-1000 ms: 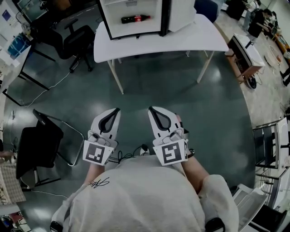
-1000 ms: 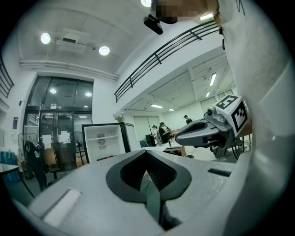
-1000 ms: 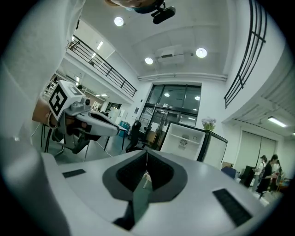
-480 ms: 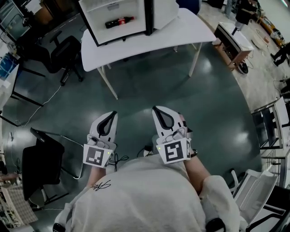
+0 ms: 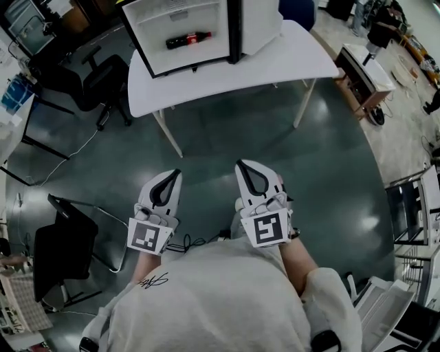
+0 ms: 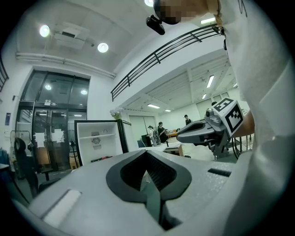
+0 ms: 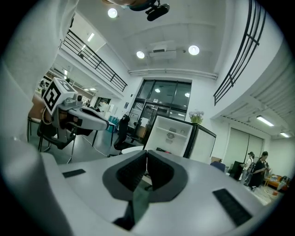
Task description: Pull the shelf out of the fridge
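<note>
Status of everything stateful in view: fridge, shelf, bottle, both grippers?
fridge: door open, standing on the table
shelf: in place inside the fridge, not pulled out
bottle: lying on its side below the shelf
left gripper: shut, empty
right gripper: shut, empty

Bare floor [image 5: 275,158] leads to table [image 5: 289,58] bearing fridge [image 5: 179,19].

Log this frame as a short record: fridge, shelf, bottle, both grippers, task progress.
fridge: door open, standing on white table
shelf: in place inside the fridge, above the bottle
bottle: lying on its side in the bottom compartment
left gripper: shut, empty, well short of the fridge
right gripper: shut, empty, well short of the fridge
task progress: shelf not yet touched
</note>
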`<state>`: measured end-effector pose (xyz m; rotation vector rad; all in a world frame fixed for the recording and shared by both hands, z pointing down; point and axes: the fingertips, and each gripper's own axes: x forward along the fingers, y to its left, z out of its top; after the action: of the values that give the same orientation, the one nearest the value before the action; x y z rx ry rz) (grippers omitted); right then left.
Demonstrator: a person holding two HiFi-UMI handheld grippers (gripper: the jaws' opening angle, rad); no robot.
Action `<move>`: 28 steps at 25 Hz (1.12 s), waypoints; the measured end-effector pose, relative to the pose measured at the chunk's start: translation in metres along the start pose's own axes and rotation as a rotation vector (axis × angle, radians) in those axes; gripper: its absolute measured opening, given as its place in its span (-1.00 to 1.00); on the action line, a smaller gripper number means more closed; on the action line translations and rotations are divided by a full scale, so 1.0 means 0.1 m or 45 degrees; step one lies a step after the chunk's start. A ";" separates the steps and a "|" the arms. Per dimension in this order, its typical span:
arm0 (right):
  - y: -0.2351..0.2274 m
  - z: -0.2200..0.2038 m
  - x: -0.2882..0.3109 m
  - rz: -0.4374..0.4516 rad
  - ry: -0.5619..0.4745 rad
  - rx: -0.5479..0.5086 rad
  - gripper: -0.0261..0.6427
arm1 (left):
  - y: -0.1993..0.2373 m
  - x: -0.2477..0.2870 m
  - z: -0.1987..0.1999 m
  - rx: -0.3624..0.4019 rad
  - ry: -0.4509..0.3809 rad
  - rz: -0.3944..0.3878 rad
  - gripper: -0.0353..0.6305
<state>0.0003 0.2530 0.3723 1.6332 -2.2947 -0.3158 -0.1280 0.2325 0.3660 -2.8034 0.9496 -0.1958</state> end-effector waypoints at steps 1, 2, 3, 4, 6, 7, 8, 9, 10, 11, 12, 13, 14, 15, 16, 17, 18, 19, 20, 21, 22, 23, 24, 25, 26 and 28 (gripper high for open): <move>-0.04 0.02 0.07 0.012 -0.010 -0.010 -0.89 | 0.05 0.04 0.00 0.004 0.000 0.014 -0.88; -0.08 0.03 0.13 0.022 -0.020 -0.021 -0.89 | 0.10 0.09 0.01 0.005 -0.001 0.028 -0.88; -0.13 0.04 0.19 0.029 -0.029 -0.030 -0.89 | 0.15 0.15 0.01 0.008 -0.003 0.039 -0.88; -0.18 0.04 0.26 0.035 -0.037 -0.036 -0.89 | 0.20 0.21 0.00 0.019 -0.006 0.047 -0.88; -0.32 0.03 0.38 0.040 -0.047 -0.037 -0.89 | 0.31 0.35 -0.01 0.046 -0.005 0.058 -0.88; -0.39 0.02 0.44 0.041 -0.051 -0.035 -0.89 | 0.35 0.43 -0.01 0.043 -0.001 0.063 -0.88; -0.46 0.00 0.49 0.044 -0.052 -0.033 -0.89 | 0.38 0.52 -0.01 0.034 0.001 0.068 -0.88; -0.53 -0.03 0.54 0.051 -0.049 -0.029 -0.89 | 0.41 0.60 0.00 0.034 0.001 0.072 -0.88; -0.60 -0.06 0.60 0.062 -0.043 -0.021 -0.89 | 0.45 0.67 0.01 0.045 -0.003 0.076 -0.88; -0.65 -0.09 0.66 0.074 -0.037 -0.011 -0.89 | 0.49 0.74 0.02 0.058 -0.007 0.082 -0.88; -0.70 -0.11 0.72 0.087 -0.033 -0.001 -0.89 | 0.53 0.81 0.03 0.064 -0.010 0.089 -0.88; -0.75 -0.12 0.79 0.099 -0.033 0.004 -0.89 | 0.57 0.87 0.04 0.060 -0.010 0.099 -0.88; -0.79 -0.12 0.85 0.109 -0.037 0.005 -0.89 | 0.60 0.94 0.06 0.048 -0.004 0.109 -0.88; -0.82 -0.10 0.92 0.118 -0.046 0.001 -0.89 | 0.64 0.99 0.06 0.035 0.003 0.119 -0.88; -0.85 -0.08 0.97 0.127 -0.059 -0.004 -0.89 | 0.68 1.04 0.07 0.034 0.008 0.126 -0.88; -0.88 -0.05 1.03 0.136 -0.071 -0.009 -0.89 | 0.72 1.09 0.06 0.044 0.008 0.131 -0.88; -0.92 -0.03 1.08 0.146 -0.080 -0.013 -0.89 | 0.76 1.14 0.07 0.053 0.007 0.136 -0.88; -0.95 -0.03 1.12 0.158 -0.088 -0.016 -0.89 | 0.80 1.18 0.07 0.055 0.007 0.144 -0.88; -0.98 -0.03 1.17 0.171 -0.093 -0.019 -0.89 | 0.82 1.22 0.08 0.052 0.008 0.154 -0.88; -1.02 -0.03 1.21 0.183 -0.095 -0.022 -0.89 | 0.84 1.26 0.08 0.049 0.011 0.164 -0.88; -1.06 -0.05 1.25 0.193 -0.096 -0.025 -0.89 | 0.86 1.30 0.07 0.050 0.014 0.172 -0.88; -1.10 -0.06 1.29 0.200 -0.099 -0.028 -0.89 | 0.87 1.35 0.06 0.052 0.017 0.179 -0.88; -1.14 -0.07 1.32 0.203 -0.102 -0.030 -0.89 | 0.89 1.39 0.05 0.054 0.021 0.184 -0.88; -1.18 -0.08 1.34 0.206 -0.106 -0.033 -0.89 | 0.89 1.44 0.04 0.055 0.024 0.188 -0.88; -1.22 -0.09 1.36 0.209 -0.109 -0.034 -0.89 | 0.90 1.48 0.04 0.056 0.027 0.193 -0.88; -1.29 -0.10 1.39 0.217 -0.119 -0.036 -0.89 | 0.91 1.56 0.07 0.055 0.022 0.205 -0.88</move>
<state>0.0751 0.0793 0.3530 1.4252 -2.4673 -0.3898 -0.0573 0.0672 0.3508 -2.6743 1.1543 -0.2155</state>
